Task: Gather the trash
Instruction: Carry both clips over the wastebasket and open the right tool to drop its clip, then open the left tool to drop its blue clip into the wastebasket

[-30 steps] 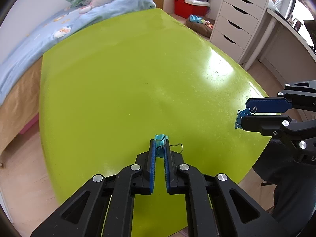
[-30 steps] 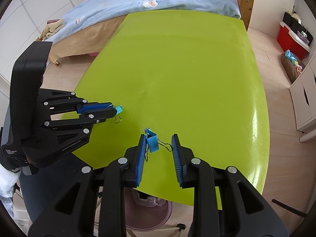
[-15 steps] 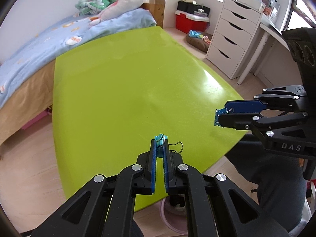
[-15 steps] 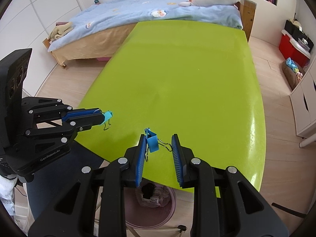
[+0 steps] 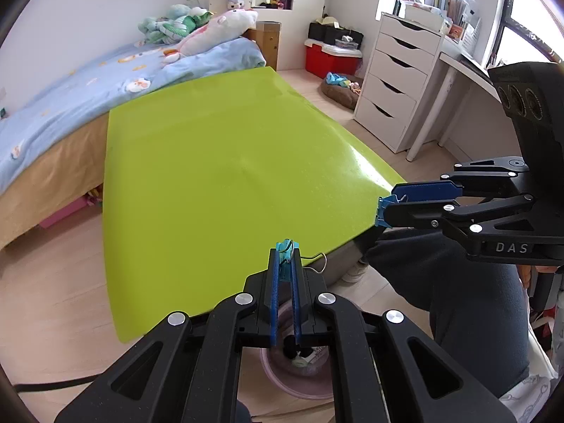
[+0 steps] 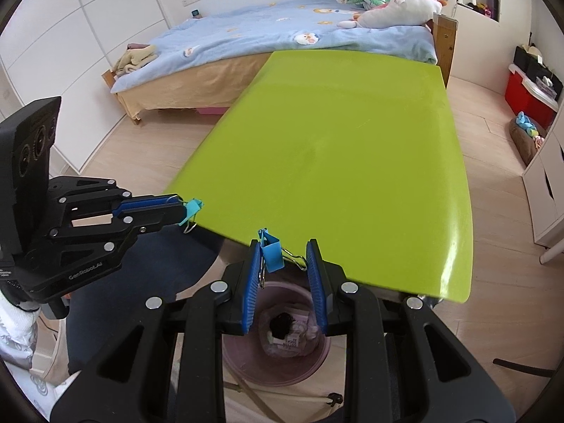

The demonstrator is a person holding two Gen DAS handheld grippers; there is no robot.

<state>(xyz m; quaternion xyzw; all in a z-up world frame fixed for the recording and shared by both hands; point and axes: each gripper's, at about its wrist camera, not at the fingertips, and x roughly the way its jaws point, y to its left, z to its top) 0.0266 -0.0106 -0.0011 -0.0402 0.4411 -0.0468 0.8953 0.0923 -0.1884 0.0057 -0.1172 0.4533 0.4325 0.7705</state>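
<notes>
My left gripper is shut on a teal binder clip and holds it in the air past the near edge of the lime-green table. It also shows in the right wrist view with the clip at its tips. My right gripper holds a blue binder clip by its wire handles, with the jaws set apart around it. It shows in the left wrist view too. A pink trash bin with trash inside stands on the floor below both grippers.
A bed with a blue duvet stands behind the table. White drawers and a desk are at the right. The person's dark-trousered legs are beside the bin. The floor is light wood.
Both grippers have pulled back from the table with their clips and now hang past its near edge, over the pink bin, which has come into view.
</notes>
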